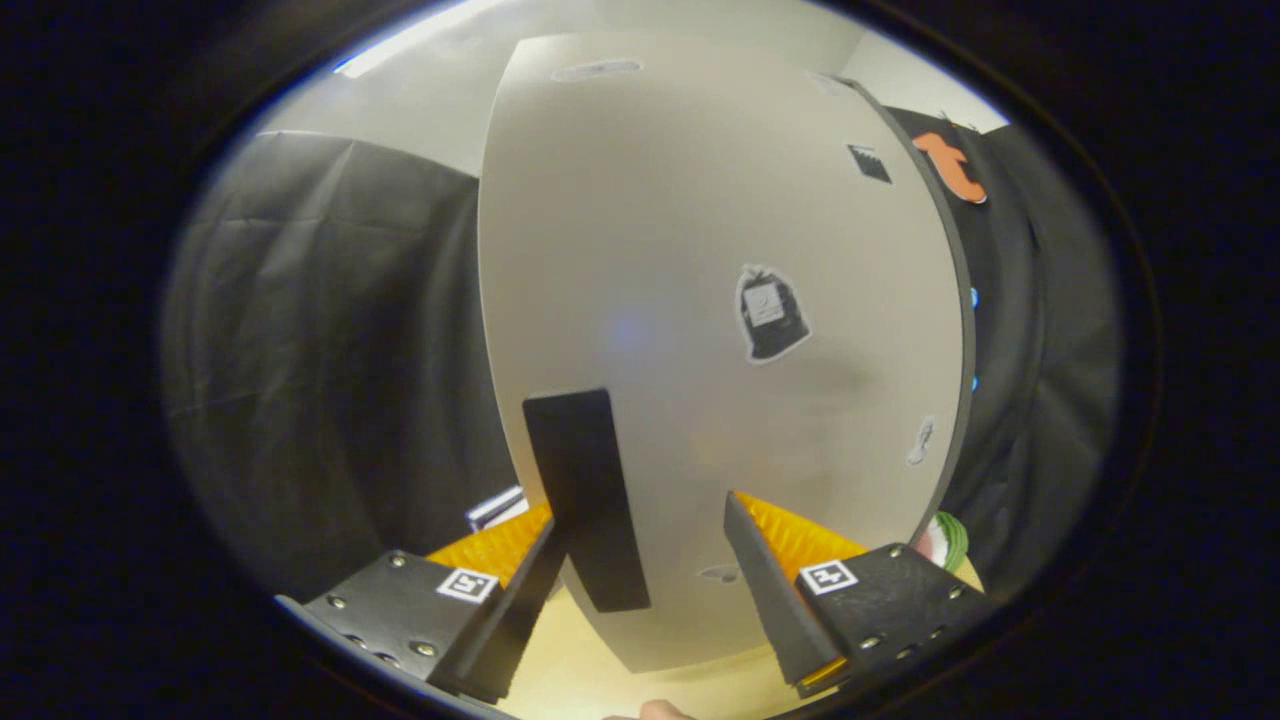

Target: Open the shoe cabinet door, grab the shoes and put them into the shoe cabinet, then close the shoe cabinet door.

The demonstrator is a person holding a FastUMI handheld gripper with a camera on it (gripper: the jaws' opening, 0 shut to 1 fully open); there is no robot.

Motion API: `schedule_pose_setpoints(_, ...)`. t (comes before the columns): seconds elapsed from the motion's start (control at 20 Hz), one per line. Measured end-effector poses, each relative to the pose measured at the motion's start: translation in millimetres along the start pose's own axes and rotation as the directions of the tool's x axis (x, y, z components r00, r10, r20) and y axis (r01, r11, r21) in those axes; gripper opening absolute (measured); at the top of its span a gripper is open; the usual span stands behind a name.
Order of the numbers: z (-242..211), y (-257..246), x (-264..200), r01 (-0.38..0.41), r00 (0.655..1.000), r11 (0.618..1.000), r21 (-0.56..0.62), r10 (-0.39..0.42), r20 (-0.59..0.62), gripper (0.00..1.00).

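The shoe cabinet's pale door [700, 250] stands very close in front of me, with a few small stickers on it. Its flat black handle [585, 500] runs upright low on the panel. My gripper [640, 515] is open, and the handle sits between the fingers, close against the left finger [525, 590] and well apart from the right finger [765, 580]. Neither finger presses on the handle. The door's dark right edge [962, 300] shows as a thin curved line. I cannot tell whether the door is ajar.
Black cloth walls hang to the left [330, 350] and right [1040, 380] of the cabinet. A light wooden surface [580, 680] lies below the door. A green and white object [945, 540] peeks out beyond the right finger, and a small white item [495, 508] beyond the left one.
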State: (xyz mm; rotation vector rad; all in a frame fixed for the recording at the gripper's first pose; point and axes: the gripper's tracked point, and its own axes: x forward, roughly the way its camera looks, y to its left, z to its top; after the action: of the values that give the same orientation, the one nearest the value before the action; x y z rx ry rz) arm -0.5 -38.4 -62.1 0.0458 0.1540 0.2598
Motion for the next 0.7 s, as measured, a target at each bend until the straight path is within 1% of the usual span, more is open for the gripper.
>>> schedule_pose_setpoints(0.15, 1.4, 6.2, 23.5, 0.009, 1.000, 1.000, 0.002, -0.009, 0.008, 0.96)
schedule_pose_setpoints(0.25, 0.0, 7.7, 27.6, 0.018, 1.000, 1.000, 0.002, -0.018, 0.007, 0.96)
schedule_pose_setpoints(0.5, 2.5, 9.3, 26.4, 0.083, 0.996, 0.996, -0.015, -0.083, 0.021, 0.97)
schedule_pose_setpoints(0.7, 3.4, 9.8, 26.8, 0.120, 0.992, 0.993, -0.012, -0.120, 0.033, 0.98)
